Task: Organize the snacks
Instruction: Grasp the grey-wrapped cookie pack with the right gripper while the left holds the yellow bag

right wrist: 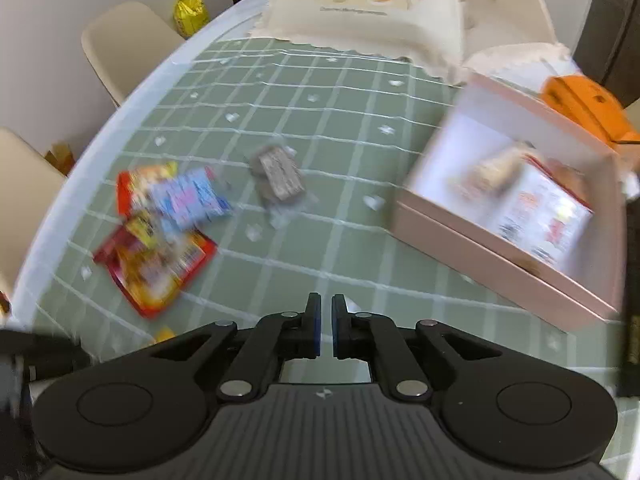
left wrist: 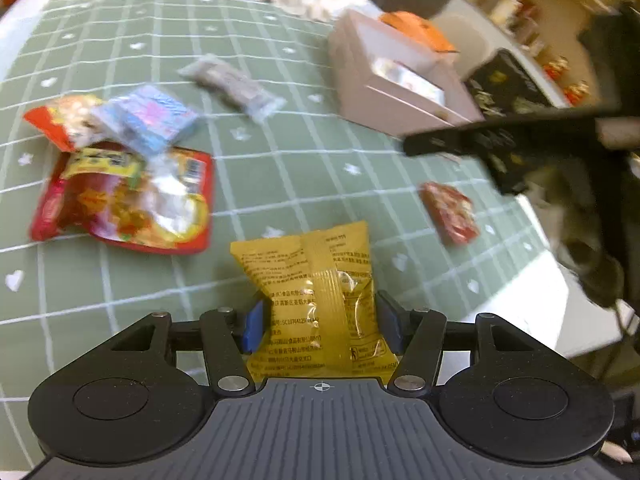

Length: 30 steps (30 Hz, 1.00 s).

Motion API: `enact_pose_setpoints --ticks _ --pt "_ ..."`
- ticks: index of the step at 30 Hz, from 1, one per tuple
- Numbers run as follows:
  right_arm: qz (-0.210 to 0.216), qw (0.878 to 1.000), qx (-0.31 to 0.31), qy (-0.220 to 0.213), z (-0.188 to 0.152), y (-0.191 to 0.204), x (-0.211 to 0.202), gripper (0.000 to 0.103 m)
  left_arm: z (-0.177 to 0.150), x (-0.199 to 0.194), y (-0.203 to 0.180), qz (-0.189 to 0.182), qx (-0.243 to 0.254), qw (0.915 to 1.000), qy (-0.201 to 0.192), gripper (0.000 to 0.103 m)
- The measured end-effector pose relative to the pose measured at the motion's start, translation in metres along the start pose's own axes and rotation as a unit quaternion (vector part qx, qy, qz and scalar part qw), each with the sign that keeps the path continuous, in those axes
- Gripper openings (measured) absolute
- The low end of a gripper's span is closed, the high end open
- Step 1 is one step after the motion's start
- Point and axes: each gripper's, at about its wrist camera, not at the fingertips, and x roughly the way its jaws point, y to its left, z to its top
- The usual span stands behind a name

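The left gripper [left wrist: 320, 322] fingers pinch the yellow snack packet [left wrist: 320, 292] above the desk [left wrist: 280, 152]. The right gripper [right wrist: 324, 330] fingers appear pressed together, empty. Next: carry the packet to the pink box [right wrist: 500, 256].

Yellow snack packet [left wrist: 316, 296]: back side printed with small Chinese text in rows, mostly too fine to read; a code line starts "SC1074412", the rest is unclear. A small barcode shows on the big red pouch [left wrist: 124, 196], digits unreadable. Cream cloth [right wrist: 360, 8] carries a cartoon print with one line of small lettering under it, illegible. Print on the other wrappers and on the carton in the pink box [right wrist: 508, 216] is too blurred to read.
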Motion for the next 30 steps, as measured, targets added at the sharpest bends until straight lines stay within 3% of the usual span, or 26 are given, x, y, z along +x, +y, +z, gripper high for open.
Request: enact_pose_setpoints --ticks 2,4,6,7,10,13,14,15,16,20,21,22,27,30 --pt "-0.022 0.999 -0.029 -0.010 -0.001 0.004 -0.001 0.015 0.002 -0.006 0.008 0.013 -0.016 0.9997 -0.016 0.061" --pt "-0.012 0.998 -0.052 -0.020 0.008 0.012 0.005 0.047 0.004 -0.013 0.015 0.021 -0.035 0.9989 -0.023 0.061" --pt "0.001 0.997 -0.071 -0.035 0.026 0.024 0.020 0.066 0.004 -0.018 0.016 0.029 -0.044 0.9983 -0.022 0.061" --pt "0.006 0.996 -0.085 -0.041 0.037 0.031 0.032 0.067 0.003 -0.020 0.016 0.032 -0.047 0.9981 -0.023 0.061" --pt "0.004 0.994 -0.109 -0.031 0.068 0.048 0.081 0.067 -0.002 -0.026 0.016 0.038 -0.054 0.9976 -0.023 0.061" --pt "-0.011 0.995 -0.095 -0.014 0.092 0.054 0.124 0.064 -0.004 -0.030 0.014 0.041 -0.055 0.9973 -0.025 0.061" --pt "-0.010 0.997 -0.079 -0.013 0.096 0.053 0.131 0.059 -0.004 -0.030 0.014 0.041 -0.053 0.9975 -0.025 0.061" --pt "-0.002 0.998 -0.055 -0.013 0.098 0.051 0.131 0.046 -0.004 -0.029 0.012 0.040 -0.051 0.9976 -0.024 0.061" --pt "-0.003 0.999 -0.047 -0.012 0.097 0.051 0.128 0.038 -0.004 -0.028 0.011 0.039 -0.050 0.9978 -0.021 0.061" --pt "0.030 0.998 -0.051 0.010 0.063 0.051 0.093 0.037 0.004 -0.019 0.002 0.025 -0.029 0.9992 -0.013 0.061" --pt "0.031 0.998 -0.053 0.010 0.052 0.049 0.081 0.025 0.004 -0.018 0.000 0.022 -0.022 0.9994 -0.012 0.061" --pt "0.034 0.998 -0.052 0.008 0.038 0.045 0.066 0.000 0.006 -0.015 -0.003 0.017 -0.016 0.9997 -0.009 0.061" --pt "0.013 1.000 -0.007 -0.014 -0.022 0.002 -0.004 0.002 0.016 0.004 -0.023 -0.006 0.023 0.9997 0.010 0.061" --pt "-0.003 1.000 -0.001 -0.012 -0.045 -0.017 -0.018 0.008 0.016 0.010 -0.029 -0.003 0.034 0.9993 0.017 0.061"
